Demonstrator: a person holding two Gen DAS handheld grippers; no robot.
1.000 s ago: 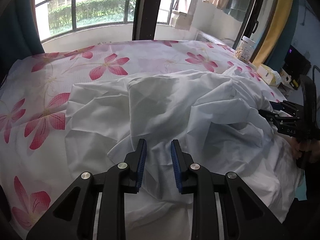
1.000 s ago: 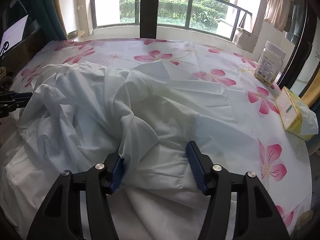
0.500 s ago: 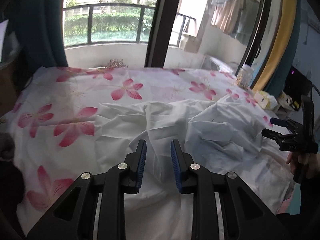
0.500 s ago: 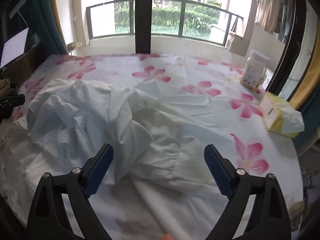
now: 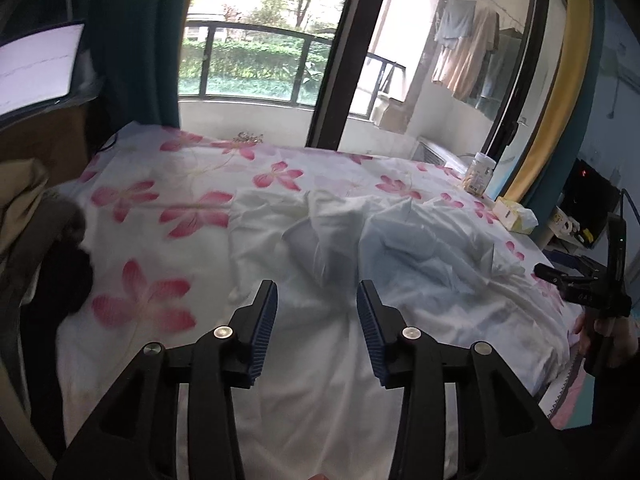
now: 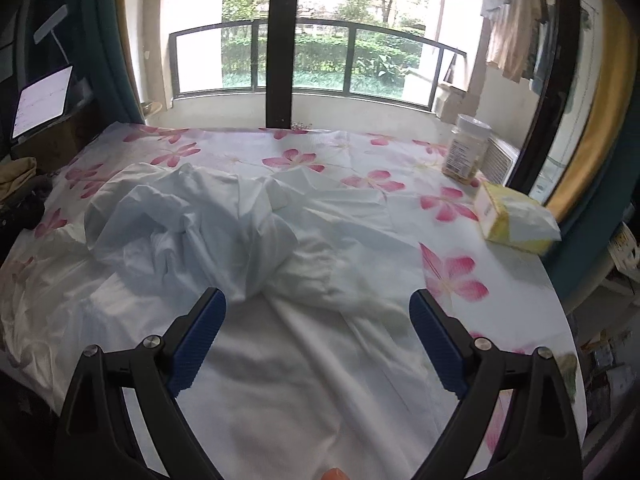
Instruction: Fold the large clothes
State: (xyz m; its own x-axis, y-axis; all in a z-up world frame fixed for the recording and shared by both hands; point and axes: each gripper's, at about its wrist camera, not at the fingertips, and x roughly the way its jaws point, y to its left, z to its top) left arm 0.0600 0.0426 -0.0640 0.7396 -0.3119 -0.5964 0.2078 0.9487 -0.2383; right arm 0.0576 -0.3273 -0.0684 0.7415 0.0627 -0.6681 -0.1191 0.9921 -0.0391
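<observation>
A large white garment [image 5: 360, 248] lies crumpled in a heap on a table covered with a white cloth printed with pink flowers [image 5: 140, 208]. It also shows in the right wrist view [image 6: 208, 224]. My left gripper [image 5: 316, 304] is open and empty, held above the near part of the garment. My right gripper [image 6: 318, 312] is wide open and empty, above the garment's near flat part. The right gripper also shows at the right edge of the left wrist view [image 5: 576, 284], held in a hand.
A clear jar [image 6: 466, 148] and a yellow tissue pack [image 6: 516, 220] stand at the table's right side. A lit tablet screen [image 6: 42, 100] and dark clothes [image 5: 60, 264] are at the left. Windows and a balcony rail are behind.
Both grippers pulled back and up from the garment. The left jaws opened from a narrow gap. The right jaws let go of a fold and opened wide.
</observation>
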